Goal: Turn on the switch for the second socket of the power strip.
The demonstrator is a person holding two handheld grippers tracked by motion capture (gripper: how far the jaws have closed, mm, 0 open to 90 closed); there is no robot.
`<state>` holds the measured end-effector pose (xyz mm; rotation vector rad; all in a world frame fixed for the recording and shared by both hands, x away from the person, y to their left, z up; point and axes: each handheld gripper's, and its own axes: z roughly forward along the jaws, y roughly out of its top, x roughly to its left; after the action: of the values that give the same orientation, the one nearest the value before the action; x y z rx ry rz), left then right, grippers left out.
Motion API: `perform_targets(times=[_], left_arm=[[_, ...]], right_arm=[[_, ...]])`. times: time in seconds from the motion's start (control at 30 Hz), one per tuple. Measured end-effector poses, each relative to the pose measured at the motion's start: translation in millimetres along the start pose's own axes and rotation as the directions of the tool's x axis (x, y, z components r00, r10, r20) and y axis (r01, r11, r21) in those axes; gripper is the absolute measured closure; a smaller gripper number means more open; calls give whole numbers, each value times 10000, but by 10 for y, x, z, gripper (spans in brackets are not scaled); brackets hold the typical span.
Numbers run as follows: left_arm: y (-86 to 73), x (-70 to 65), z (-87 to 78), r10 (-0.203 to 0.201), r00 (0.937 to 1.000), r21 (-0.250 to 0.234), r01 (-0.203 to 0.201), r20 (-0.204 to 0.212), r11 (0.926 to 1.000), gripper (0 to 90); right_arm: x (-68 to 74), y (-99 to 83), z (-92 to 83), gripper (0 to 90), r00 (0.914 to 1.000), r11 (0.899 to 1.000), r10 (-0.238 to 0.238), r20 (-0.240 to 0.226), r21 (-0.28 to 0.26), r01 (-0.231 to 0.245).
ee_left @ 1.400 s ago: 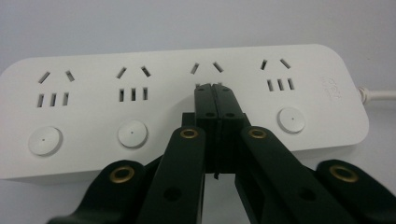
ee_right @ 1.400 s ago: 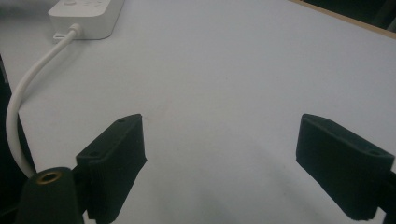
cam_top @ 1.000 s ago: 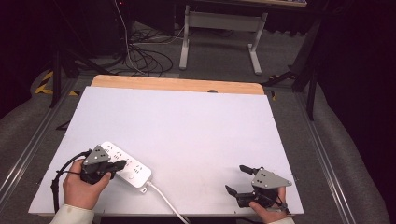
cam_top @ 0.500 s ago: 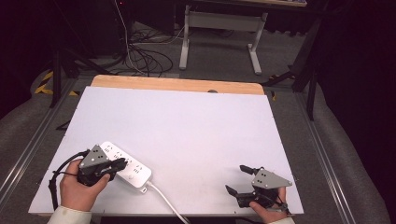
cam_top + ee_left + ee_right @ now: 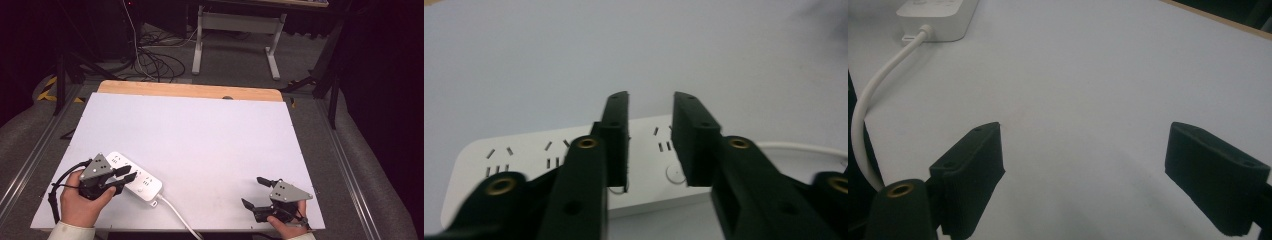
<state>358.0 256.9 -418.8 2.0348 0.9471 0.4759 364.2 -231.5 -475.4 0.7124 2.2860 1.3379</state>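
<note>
The white table [image 5: 200,145] spans the high view, its pale wooden edge [image 5: 190,91] at the far side. Your forearms enter from the near edge, well apart from each other.

The white power strip [image 5: 137,176] lies flat on the table's near-left part, set on a slant, sockets facing up. In the left gripper view its socket slots and a round button sit directly beyond the jaws. Its white cord [image 5: 172,216] leaves the end nearer the table's middle and curves off the near edge; in the right gripper view that cord [image 5: 868,115] arcs along the left margin to the strip's end [image 5: 938,17].

Your left gripper [image 5: 125,175], held in your left hand [image 5: 82,205], hovers over the strip's left half. Its jaws have just been opening: they stand parted with a narrow gap, the strip's top face visible between them, the pads not pressing on it.

Your right gripper [image 5: 252,192], in your right hand [image 5: 287,225], rests at the near-right corner, well apart from the strip. Its jaws are spread wide over bare table, holding nothing.
</note>
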Motion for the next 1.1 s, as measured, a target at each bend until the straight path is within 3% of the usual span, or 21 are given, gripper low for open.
perform_targets(times=[0.17,0.3,0.4,0.5,0.6,0.73,0.83,0.9,1.1], left_arm=[[45,-42,-47,-17,9995,-585,-2,-328,9983,359],[60,-52,-89,173,9996,-1080,-196,-222,9940,255],[57,-60,-129,422,9990,-1620,-435,-114,9858,199],[37,-59,-167,540,9985,-2042,-515,70,9776,178],[-8,-34,-199,621,9979,-2184,-561,205,9743,156],[-107,17,-244,352,9985,-2440,-237,426,9695,143],[-193,28,-276,182,9998,-2298,-185,-34,9731,137],[-254,47,-293,151,9998,-2262,-177,-131,9739,136],[-380,93,-327,-124,9999,-2405,110,-41,9706,128]], right_arm=[[3,-1,-6,162,10000,10000,-19,6,12,19],[3,-2,-5,162,10000,10000,12,-8,-1,-12],[0,-2,-6,162,10000,10000,26,-22,-32,-27],[-1,-2,-10,165,10000,10000,22,-17,-45,-22],[-1,-3,-15,167,10000,10000,6,-16,-75,-7],[1,-1,-22,167,10000,9999,19,-15,-103,-19],[1,-1,-22,167,10000,10000,12,-9,-94,-12],[1,-3,-22,167,10000,10000,26,14,-55,-26],[5,0,-20,167,10000,10000,-5,11,-60,6]])
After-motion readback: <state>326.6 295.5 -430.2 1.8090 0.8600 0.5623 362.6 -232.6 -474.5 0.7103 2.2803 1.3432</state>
